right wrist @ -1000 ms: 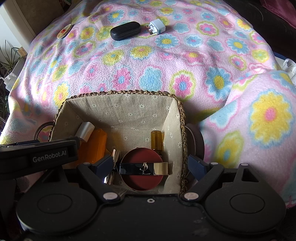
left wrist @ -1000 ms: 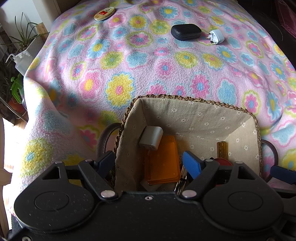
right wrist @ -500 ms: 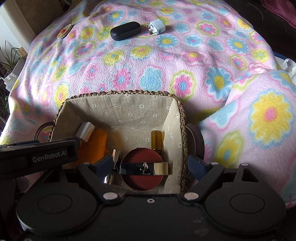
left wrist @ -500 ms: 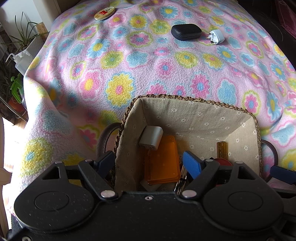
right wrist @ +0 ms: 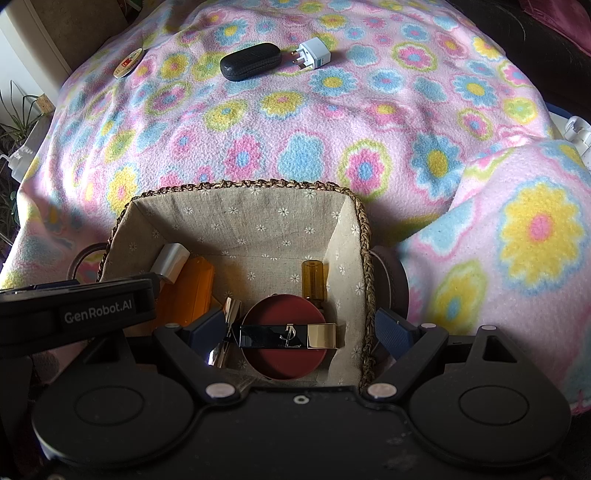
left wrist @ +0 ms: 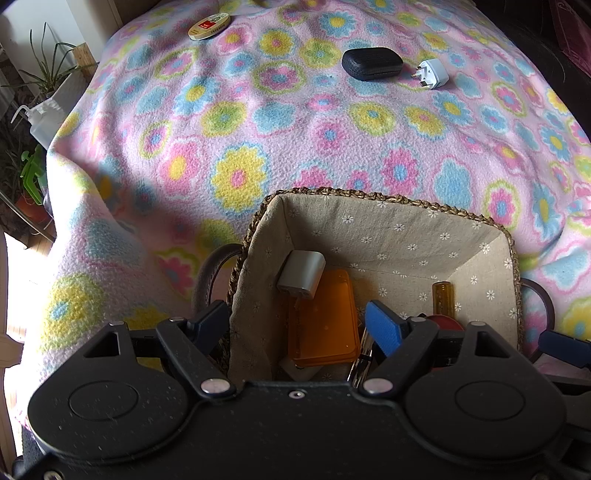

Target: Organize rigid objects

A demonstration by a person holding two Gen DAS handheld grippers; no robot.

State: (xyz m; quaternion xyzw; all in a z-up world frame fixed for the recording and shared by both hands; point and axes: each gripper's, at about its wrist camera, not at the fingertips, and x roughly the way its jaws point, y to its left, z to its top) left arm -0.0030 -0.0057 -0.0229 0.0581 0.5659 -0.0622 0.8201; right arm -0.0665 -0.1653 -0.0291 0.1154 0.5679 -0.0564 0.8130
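Nothing has moved: we hold our left gripper (left wrist: 297,325) and right gripper (right wrist: 299,326), both released, straddling the basket (right wrist: 364,236) walls; the case (right wrist: 249,61), plug (right wrist: 314,55) and tin (right wrist: 127,62) wait.

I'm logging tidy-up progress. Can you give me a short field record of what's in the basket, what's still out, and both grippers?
container: lined woven basket
inside: orange case, grey block, amber vial, red round tin, black-gold bar
still on blanket: black case, white plug adapter, round tin
left gripper: open, straddling basket's left wall
right gripper: open, straddling basket's right wall
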